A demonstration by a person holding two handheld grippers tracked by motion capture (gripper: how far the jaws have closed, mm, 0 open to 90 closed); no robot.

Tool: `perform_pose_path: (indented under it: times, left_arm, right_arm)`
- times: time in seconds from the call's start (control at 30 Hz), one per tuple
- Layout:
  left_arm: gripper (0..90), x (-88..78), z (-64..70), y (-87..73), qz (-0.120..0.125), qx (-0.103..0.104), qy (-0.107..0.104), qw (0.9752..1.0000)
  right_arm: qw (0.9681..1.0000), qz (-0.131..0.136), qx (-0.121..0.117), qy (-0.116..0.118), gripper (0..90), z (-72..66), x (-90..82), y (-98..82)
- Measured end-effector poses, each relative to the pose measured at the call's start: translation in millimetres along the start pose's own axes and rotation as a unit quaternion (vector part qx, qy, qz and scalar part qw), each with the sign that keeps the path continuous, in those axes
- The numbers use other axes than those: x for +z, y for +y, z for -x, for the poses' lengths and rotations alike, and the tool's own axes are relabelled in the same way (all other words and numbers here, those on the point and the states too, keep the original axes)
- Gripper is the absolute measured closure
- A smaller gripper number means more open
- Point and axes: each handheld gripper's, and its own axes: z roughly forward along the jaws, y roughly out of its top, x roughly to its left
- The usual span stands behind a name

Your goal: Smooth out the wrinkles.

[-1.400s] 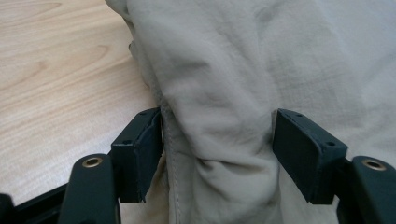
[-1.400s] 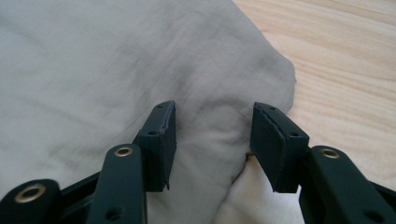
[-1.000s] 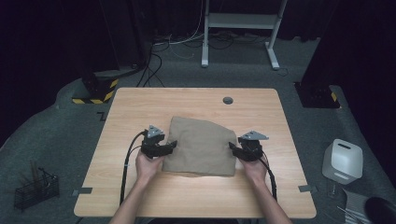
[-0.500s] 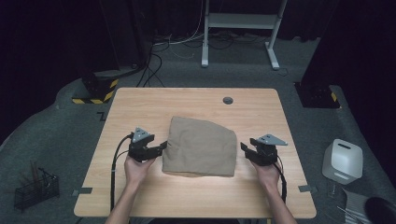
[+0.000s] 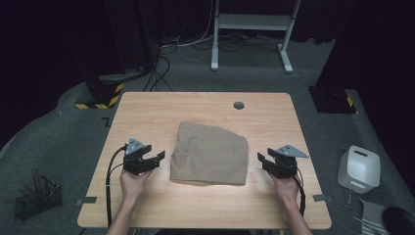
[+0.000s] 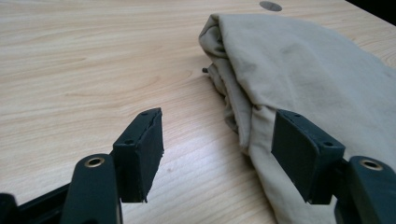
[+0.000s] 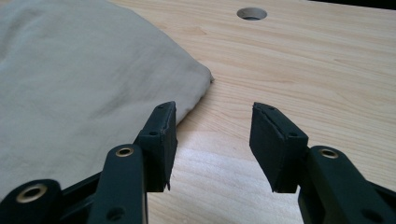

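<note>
1. Both grippers have backed off sideways from the folded tan cloth (image 5: pixel 209 154).
2. Left gripper (image 5: pixel 157 158) and right gripper (image 5: pixel 261 160): jaws spread, empty.
3. Cloth lies mid-table (image 5: pixel 147 112), released; fold looks finished.

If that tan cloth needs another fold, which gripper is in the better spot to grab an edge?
Probably the left gripper: its open jaws already straddle the folded cloth edge. The right gripper is open too, but mostly over bare table beside the cloth.
</note>
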Motion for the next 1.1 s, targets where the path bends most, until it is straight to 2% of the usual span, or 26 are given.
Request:
perform_pose_path:
  times: [0.43,0.77,1.1]
  left_arm:
    - [34.3,-4.6,-13.9,-25.3,-0.019,-0.022,0.019,0.9994]
    - [34.3,-3.8,-20.4,-41.5,-0.037,-0.026,0.037,0.9983]
    - [34.3,-2.2,-24.1,-48.6,-0.047,-0.023,0.053,0.9972]
  right_arm:
    - [0.9996,-0.018,0.01,-0.017,51.3,10.0,-4.7,-17.8]
    - [0.9985,-0.041,0.004,-0.036,51.3,13.5,-3.1,-30.4]
    - [0.9974,-0.054,-0.003,-0.048,51.1,14.8,-1.5,-35.5]
